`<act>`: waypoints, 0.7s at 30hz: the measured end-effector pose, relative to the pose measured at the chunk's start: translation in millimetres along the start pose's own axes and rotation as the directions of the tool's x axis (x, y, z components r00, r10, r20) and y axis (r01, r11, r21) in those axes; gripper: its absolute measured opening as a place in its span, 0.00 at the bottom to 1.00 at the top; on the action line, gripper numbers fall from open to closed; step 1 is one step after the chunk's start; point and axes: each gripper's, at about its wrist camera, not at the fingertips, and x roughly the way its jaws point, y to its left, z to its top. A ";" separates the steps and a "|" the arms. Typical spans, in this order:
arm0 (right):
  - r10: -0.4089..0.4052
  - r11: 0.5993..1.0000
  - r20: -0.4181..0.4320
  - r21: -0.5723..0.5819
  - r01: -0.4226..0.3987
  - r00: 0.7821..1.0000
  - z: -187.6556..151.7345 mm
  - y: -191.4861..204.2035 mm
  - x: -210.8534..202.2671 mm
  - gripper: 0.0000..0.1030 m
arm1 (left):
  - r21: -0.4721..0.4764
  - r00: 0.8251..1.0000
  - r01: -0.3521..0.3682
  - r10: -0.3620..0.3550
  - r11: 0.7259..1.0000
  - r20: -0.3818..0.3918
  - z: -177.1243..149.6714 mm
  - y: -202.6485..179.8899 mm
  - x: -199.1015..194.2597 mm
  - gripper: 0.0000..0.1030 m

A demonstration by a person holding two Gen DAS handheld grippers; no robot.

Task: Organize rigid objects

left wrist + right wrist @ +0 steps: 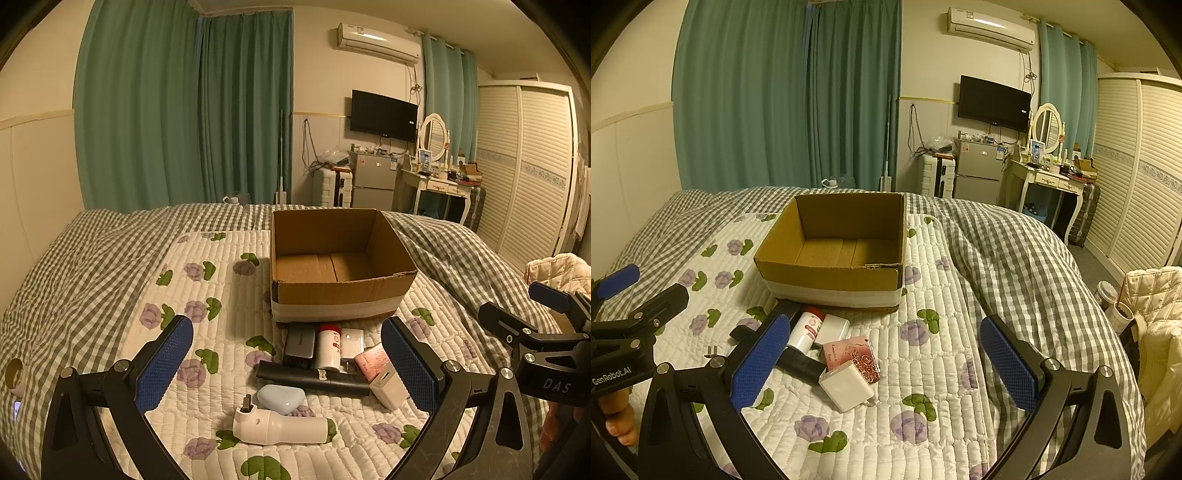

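An open, empty cardboard box [340,258] stands on the bed; it also shows in the right wrist view [834,251]. In front of it lie small objects: a grey power bank [300,343], a white bottle with a red cap [328,347], a white charger [351,343], a pink box [371,362], a black remote [314,376], a white cube adapter [388,389], a light blue heart-shaped case [280,398] and a white handheld device [280,426]. My left gripper [286,369] is open above them. My right gripper [882,363] is open over the adapter [846,387] and pink box [851,356].
The bed has a white floral quilt [207,295] over a grey checked duvet [1008,258]. A cream jacket and cups [1115,302] sit at the right bedside. Curtains, fridge, dressing table and wardrobe stand far behind.
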 end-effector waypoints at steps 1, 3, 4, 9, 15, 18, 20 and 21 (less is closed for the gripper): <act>-0.001 1.000 0.000 -0.001 0.001 1.000 0.1 0.0 0.1 1.00 | 0.000 1.000 0.000 0.000 1.000 0.000 0.1 0.2 0.0 1.00; -0.002 1.000 0.000 -0.003 0.002 1.000 -0.9 -0.3 0.6 1.00 | -0.001 1.000 0.002 -0.002 1.000 -0.001 0.3 0.4 0.0 1.00; -0.001 1.000 0.000 -0.002 0.001 1.000 -0.6 -0.4 0.5 1.00 | -0.001 1.000 0.002 -0.002 1.000 -0.001 0.2 0.3 0.0 1.00; 0.000 1.000 -0.001 -0.002 0.000 1.000 -0.3 0.1 0.4 1.00 | 0.000 1.000 0.001 -0.001 1.000 0.000 0.2 -0.1 0.1 1.00; -0.001 1.000 -0.002 -0.001 0.001 1.000 -0.4 0.3 0.8 1.00 | -0.003 1.000 0.006 -0.006 1.000 -0.005 0.2 0.8 0.5 1.00; 0.004 1.000 0.000 -0.001 -0.004 1.000 -1.3 0.9 0.5 1.00 | -0.004 1.000 0.010 -0.010 1.000 -0.004 0.6 1.0 -0.8 1.00; 0.009 1.000 0.000 -0.004 -0.009 1.000 -1.4 0.8 0.3 1.00 | -0.010 1.000 0.017 -0.017 1.000 -0.007 1.0 1.2 -1.6 1.00; 0.011 1.000 0.000 -0.005 -0.011 1.000 -1.6 1.0 0.0 1.00 | -0.018 1.000 0.024 -0.024 1.000 -0.010 1.6 1.8 -2.5 1.00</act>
